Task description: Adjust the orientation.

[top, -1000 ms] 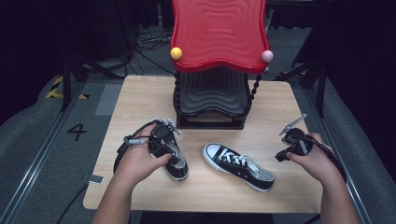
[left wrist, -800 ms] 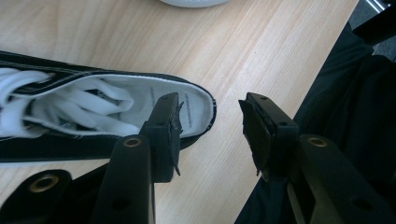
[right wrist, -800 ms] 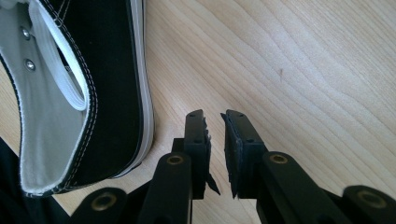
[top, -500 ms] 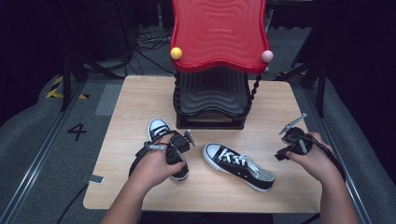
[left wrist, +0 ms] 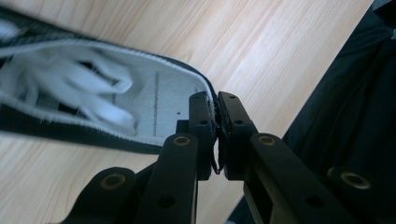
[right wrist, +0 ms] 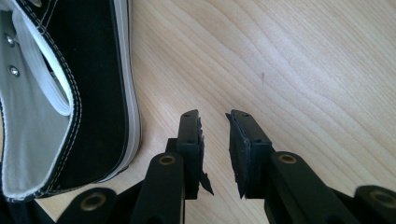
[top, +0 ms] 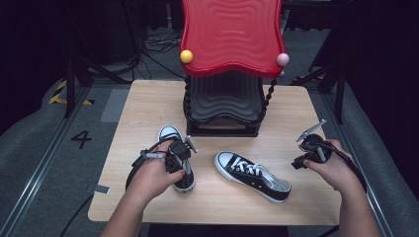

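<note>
High view: your wooden table (top: pixel 148 103) carries a black stepped stand with a red wavy top (top: pixel 232 34) at the far side, and two black canvas sneakers nearer you. The left sneaker (top: pixel 177 163) lies toe away from you under your left hand; the right sneaker (top: pixel 253 176) lies slantwise in the middle, untouched.

Your left gripper (left wrist: pixel 217 126) has just been closing, and the left gripper view shows its jaws pinched on the thin heel rim of the left sneaker, one pad inside the collar and one outside. That hold takes only a narrow strip of fabric, so if you lift quickly the shoe may swing toe-down or slip free.

Your right gripper (right wrist: pixel 215 144) hovers near the table's right edge with jaws part open on nothing, just beside the right sneaker's heel; its jaws have just been opening slightly.

Your left hand hides most of the gripped heel from above, and the laces in the left gripper view are blurred.
</note>
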`<state>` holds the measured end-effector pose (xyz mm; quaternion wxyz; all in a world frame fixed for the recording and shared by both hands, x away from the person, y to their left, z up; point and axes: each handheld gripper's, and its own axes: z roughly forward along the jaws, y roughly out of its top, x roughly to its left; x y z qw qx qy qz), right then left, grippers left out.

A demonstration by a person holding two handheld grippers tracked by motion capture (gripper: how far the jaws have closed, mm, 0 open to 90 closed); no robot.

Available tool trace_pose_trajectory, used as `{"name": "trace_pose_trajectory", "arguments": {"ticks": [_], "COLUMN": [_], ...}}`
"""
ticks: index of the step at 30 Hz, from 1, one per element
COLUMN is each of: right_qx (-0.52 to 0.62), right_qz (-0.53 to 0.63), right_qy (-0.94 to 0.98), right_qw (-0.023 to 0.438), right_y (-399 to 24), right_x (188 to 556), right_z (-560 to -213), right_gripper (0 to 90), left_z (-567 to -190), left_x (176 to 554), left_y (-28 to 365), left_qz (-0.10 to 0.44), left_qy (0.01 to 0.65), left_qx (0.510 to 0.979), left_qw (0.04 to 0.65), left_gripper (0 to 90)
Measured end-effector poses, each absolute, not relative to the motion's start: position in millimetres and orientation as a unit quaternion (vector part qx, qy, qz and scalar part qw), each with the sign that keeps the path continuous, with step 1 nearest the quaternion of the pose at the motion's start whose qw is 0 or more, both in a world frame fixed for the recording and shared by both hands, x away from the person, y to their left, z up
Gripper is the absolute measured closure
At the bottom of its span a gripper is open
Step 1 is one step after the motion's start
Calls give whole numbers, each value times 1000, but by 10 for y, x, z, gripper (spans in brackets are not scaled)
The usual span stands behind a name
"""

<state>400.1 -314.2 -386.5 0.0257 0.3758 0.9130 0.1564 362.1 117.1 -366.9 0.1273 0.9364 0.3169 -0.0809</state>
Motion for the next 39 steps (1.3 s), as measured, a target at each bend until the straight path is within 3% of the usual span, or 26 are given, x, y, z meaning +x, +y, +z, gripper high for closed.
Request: {"name": "trace_pose_trajectory", "arguments": {"ticks": [16, 22, 25, 29, 34, 39], "right_qx": [367, 368, 370, 359, 360, 364], "right_qz": [153, 150, 155, 156, 155, 155], "right_qy": [917, 917, 916, 919, 919, 918], "right_qw": [20, 21, 26, 33, 36, 37], "right_y": [-3044, -3053, -3050, -3048, -3065, -3076], "right_x": [4116, 4111, 4098, 4082, 4076, 4072], "right_z": [-3919, -3938, -3947, -3972, -3999, -4009], "right_gripper": [695, 674, 652, 647, 637, 628], "left_z": [-3743, -3706, -3726, -3837, -3971, -4071], "left_x": [3552, 3559, 3600, 3711, 3785, 3765], "left_y": [1819, 1792, 1767, 1749, 1727, 1634], "left_qz": [-96, -103, -93, -91, -85, -30], "left_qy": [392, 388, 402, 422, 448, 475], "left_qx": [911, 908, 902, 890, 875, 860], "left_qw": [87, 119, 127, 149, 165, 184], "left_gripper": [815, 767, 632, 540, 510, 560]}}
